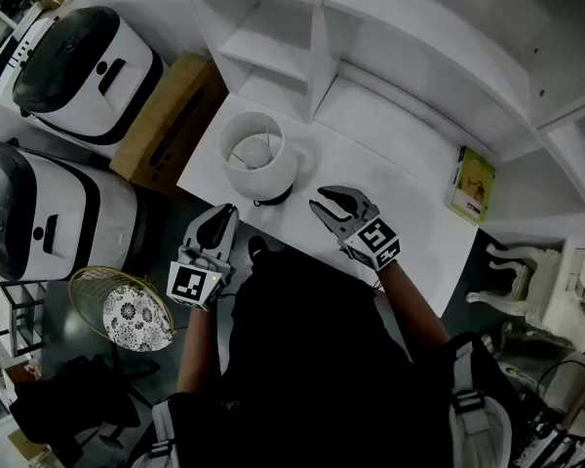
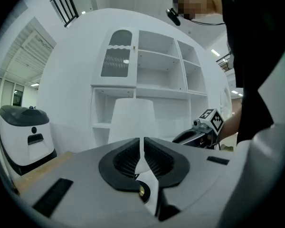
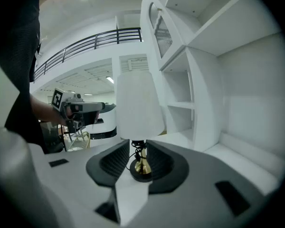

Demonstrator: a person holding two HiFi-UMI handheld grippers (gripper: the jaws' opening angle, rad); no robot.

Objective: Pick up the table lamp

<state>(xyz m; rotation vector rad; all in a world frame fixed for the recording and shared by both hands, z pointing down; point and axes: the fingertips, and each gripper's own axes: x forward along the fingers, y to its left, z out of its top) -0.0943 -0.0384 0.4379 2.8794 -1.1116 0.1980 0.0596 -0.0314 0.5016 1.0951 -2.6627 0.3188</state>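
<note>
White is nearly all you see here: a white worktop (image 1: 409, 213), white shelves (image 1: 390, 76) behind it, and the table lamp (image 1: 258, 154) standing upright near the worktop's left end. Its shade (image 3: 137, 106) is white too. Under the shade are a gold stem and a dark round foot (image 3: 142, 171), and the foot sits flat on the worktop.

Your left tongs (image 1: 224, 214) are at the near left edge of the worktop, just beside the lamp and pointing at it. They are pressed together with nothing in them.

Your right tongs (image 1: 322, 199) are over the worktop, just to the right of the lamp's foot and not touching it. They are pulled in close, with only a thin gap, and they pinch nothing. You can see the foot past that gap.

A yellow-green book (image 1: 471, 183) is near the worktop's right end. A brown cardboard box (image 1: 171, 115) sits past the left end.
</note>
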